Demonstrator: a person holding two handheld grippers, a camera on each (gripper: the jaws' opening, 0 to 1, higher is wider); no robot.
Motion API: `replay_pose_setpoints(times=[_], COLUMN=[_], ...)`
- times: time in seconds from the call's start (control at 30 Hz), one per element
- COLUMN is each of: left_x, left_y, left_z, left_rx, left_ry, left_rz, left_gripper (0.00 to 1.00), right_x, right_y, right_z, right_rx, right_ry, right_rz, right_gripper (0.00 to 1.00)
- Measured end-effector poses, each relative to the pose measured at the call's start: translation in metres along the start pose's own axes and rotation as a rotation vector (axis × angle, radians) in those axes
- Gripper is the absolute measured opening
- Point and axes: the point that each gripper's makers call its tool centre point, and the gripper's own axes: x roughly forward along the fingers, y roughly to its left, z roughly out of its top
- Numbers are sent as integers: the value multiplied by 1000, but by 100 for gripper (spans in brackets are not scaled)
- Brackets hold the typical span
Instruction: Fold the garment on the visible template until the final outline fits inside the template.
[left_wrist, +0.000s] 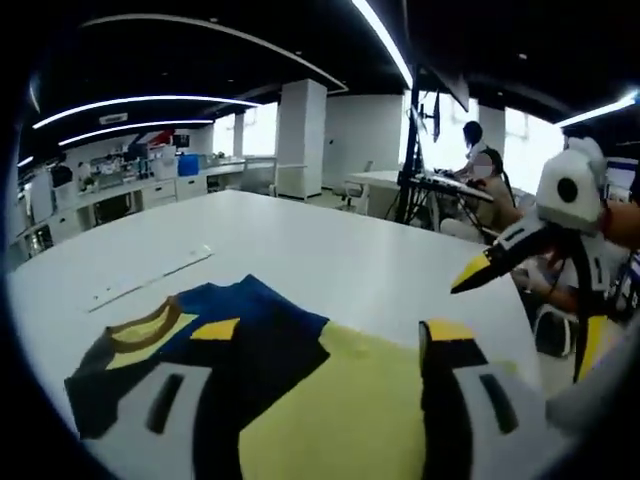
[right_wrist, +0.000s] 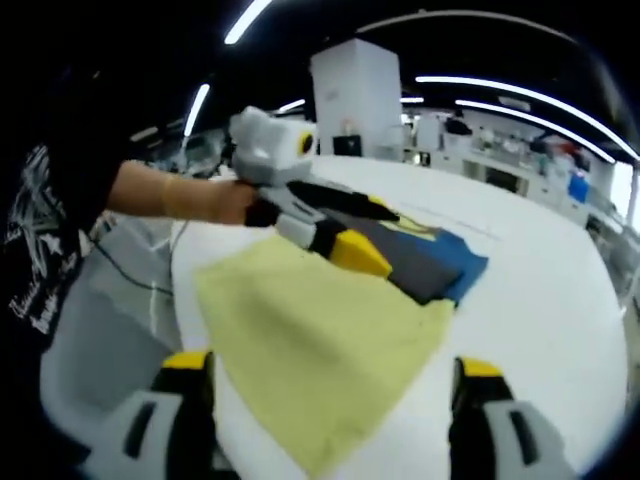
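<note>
lying spread on the white table, the yellow, navy and blue fabric garment with a brown-trimmed collar looks partly folded at most: in the right gripper view its yellow half is flat and wide, while the dark and blue part sits bunched beyond it. a pale strip lies on the table past the collar; whether it marks the template i cannot tell, and no clear template outline shows, so fit cannot be judged. the left gripper, held in a person's hand, hovers over the dark part with its yellow-tipped jaws close together; whether they pinch any cloth i cannot tell. the right gripper has its jaws spread wide over the near yellow edge, grasping nothing; it also appears raised in the air in the left gripper view. judging from this, most of the folding is left: sleeves and body need bringing in to a compact shape.
</note>
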Motion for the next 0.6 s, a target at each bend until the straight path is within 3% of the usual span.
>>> replay_pose_setpoints(times=[0.3, 0.6], left_x=[-41, -94], left_y=[15, 12], left_z=[-7, -37], left_rx=[-46, -29], left_ry=[-3, 63], left_rz=[42, 53], left_gripper=[99, 99], right_x=[0, 0], right_y=[6, 12], right_z=[-6, -17], right_rx=[-42, -83], right_ry=[50, 108], right_rz=[55, 90], right_gripper=[99, 99])
